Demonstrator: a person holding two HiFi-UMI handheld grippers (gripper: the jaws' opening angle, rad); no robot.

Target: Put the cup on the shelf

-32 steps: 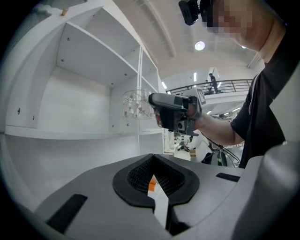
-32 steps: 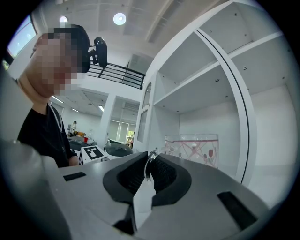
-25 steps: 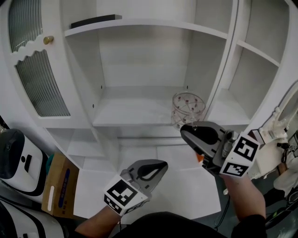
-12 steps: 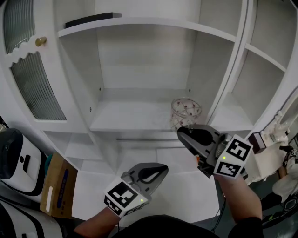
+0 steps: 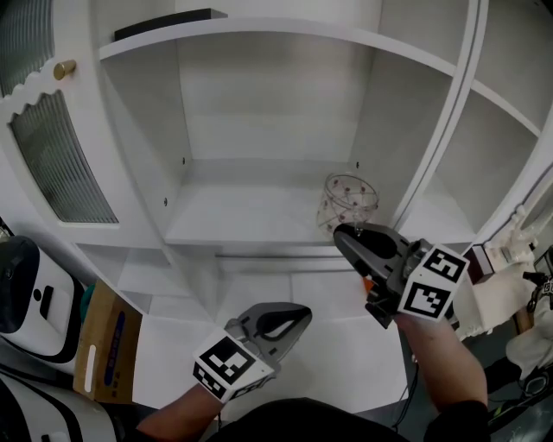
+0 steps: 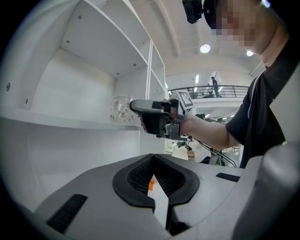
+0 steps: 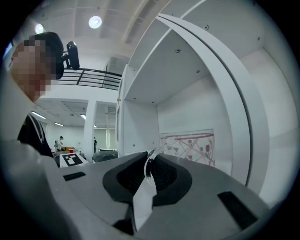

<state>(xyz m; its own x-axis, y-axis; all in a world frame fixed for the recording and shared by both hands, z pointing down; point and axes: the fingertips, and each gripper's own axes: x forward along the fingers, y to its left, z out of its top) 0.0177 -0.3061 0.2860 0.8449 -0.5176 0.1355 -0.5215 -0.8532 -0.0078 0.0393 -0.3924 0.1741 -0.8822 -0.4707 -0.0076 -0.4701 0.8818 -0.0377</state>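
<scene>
The left hand-held gripper (image 5: 292, 312), at six o'clock in the head view, is a rounded grey shell with black, mesh-textured jaw linings. A white cube of black square markers (image 5: 227, 366) sits at its rear. The right hand-held gripper (image 5: 342, 234), at four o'clock, has the same shape, with a small orange part (image 5: 368, 286) beneath and its own marker cube (image 5: 435, 290). The person wears a black top (image 6: 262, 101) that leaves the forearms bare, and a black head-mounted camera (image 6: 193, 10).

Left gripper (image 5: 301, 311) held low, jaws together — right gripper (image 5: 343, 234) level, jaws clamped
</scene>
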